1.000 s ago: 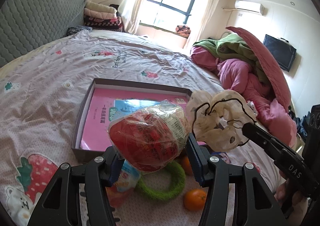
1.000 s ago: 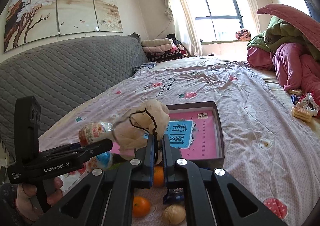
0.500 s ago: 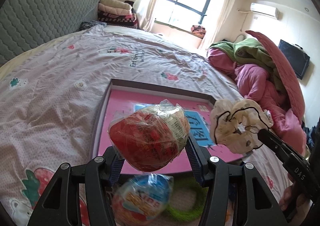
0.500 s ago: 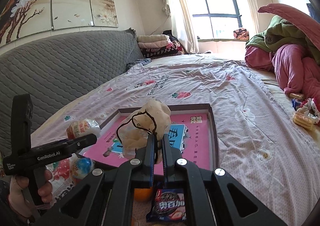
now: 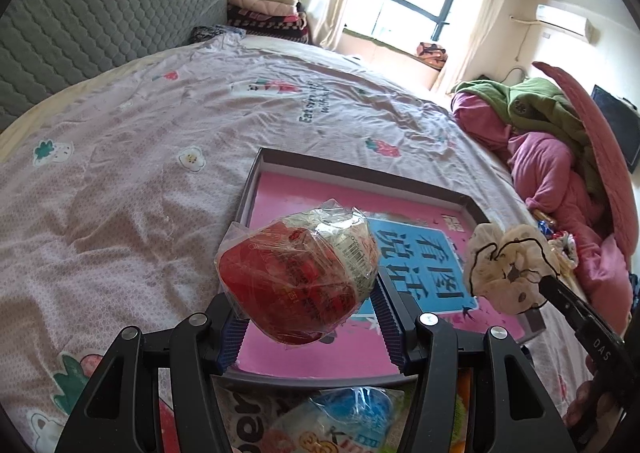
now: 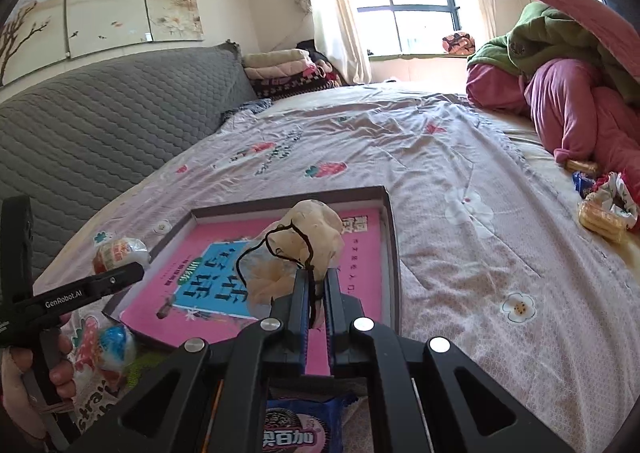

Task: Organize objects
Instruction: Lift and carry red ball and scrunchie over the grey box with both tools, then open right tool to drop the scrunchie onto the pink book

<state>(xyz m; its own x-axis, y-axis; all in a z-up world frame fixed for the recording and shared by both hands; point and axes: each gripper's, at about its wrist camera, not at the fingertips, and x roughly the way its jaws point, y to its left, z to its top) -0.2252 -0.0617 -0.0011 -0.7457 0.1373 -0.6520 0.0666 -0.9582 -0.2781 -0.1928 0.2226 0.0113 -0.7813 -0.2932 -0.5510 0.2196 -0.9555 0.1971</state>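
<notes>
Both grippers have carried their loads forward over the last second, so the shallow tray (image 5: pixel 472 201), which lay ahead of them before, now sits directly under the held things.

In the left wrist view, the left hand-held gripper (image 5: pixel 310 319) stands about half open with its ribbed blue pads pressed on either side of a red snack in clear wrap (image 5: pixel 298 273), clamped and lifted clear of the tray. Below it at 6 o'clock a blue-and-white snack pack (image 5: pixel 352 411) lies on the bed just outside the tray's near rim.

In the right wrist view, the right hand-held gripper (image 6: pixel 314 293) is clenched tight on a cream scrunchie with a dark cord (image 6: pixel 308 237), which sticks up from the fingertips above the tray's pink floor (image 6: pixel 362 241). At 6 o'clock, under the gripper body, a blue biscuit packet (image 6: pixel 304 427) lies on the bed. The same scrunchie shows at 3 o'clock in the left view (image 5: pixel 506 267), level with the red snack and apart from it.

Beyond the tray the lilac bedsheet (image 6: pixel 460 157) spreads toward 12 o'clock, with a grey quilted headboard (image 6: pixel 100 109) at 10 o'clock and a heap of pink and green bedding (image 6: pixel 568 93) at 2 o'clock.
</notes>
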